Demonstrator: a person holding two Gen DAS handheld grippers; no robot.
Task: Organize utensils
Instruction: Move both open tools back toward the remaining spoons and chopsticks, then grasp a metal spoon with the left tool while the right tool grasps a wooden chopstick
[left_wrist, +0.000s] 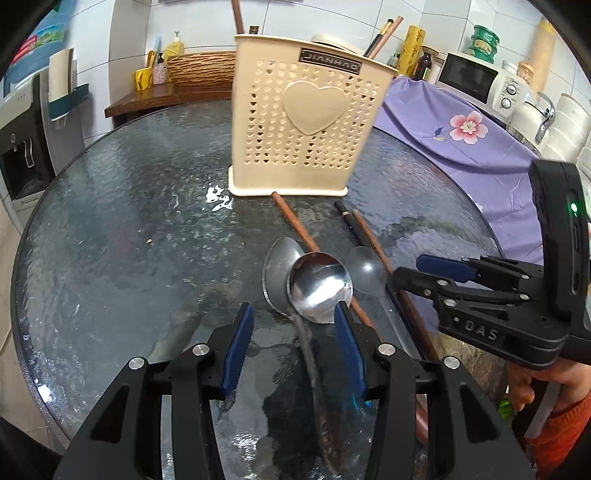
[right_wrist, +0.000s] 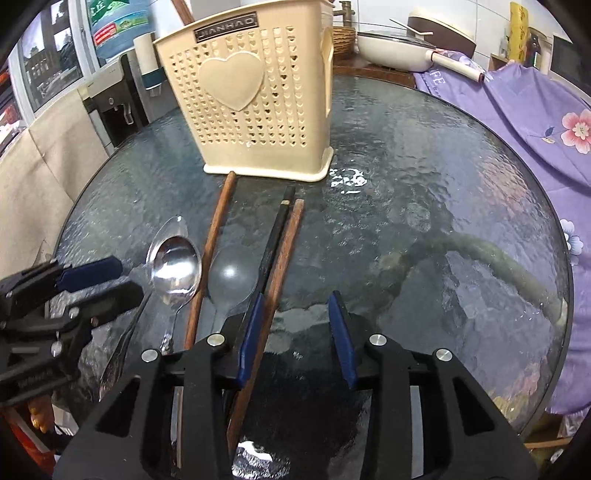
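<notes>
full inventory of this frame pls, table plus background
Cream perforated plastic utensil holder: 1, table's far side.
Shiny metal spoons: 2, overlapping, centre.
Clear plastic spoon: 1, beside them.
Chopsticks: 3 on the table, two brown, one black.
Dark round glass table: 1.
Purple floral cloth: 1, right.
White microwave: 1, background.
Left gripper: black, blue pads, open astride a spoon handle.
Right gripper: same, open, brown chopstick between its fingers.

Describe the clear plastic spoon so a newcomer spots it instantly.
Start at the cream utensil holder with the heart on the round glass table. In front of it lie chopsticks and spoons; the clear plastic spoon sits between the lone brown chopstick and the black chopstick. Unlike the shiny metal spoon beside it, it is see-through.
</notes>
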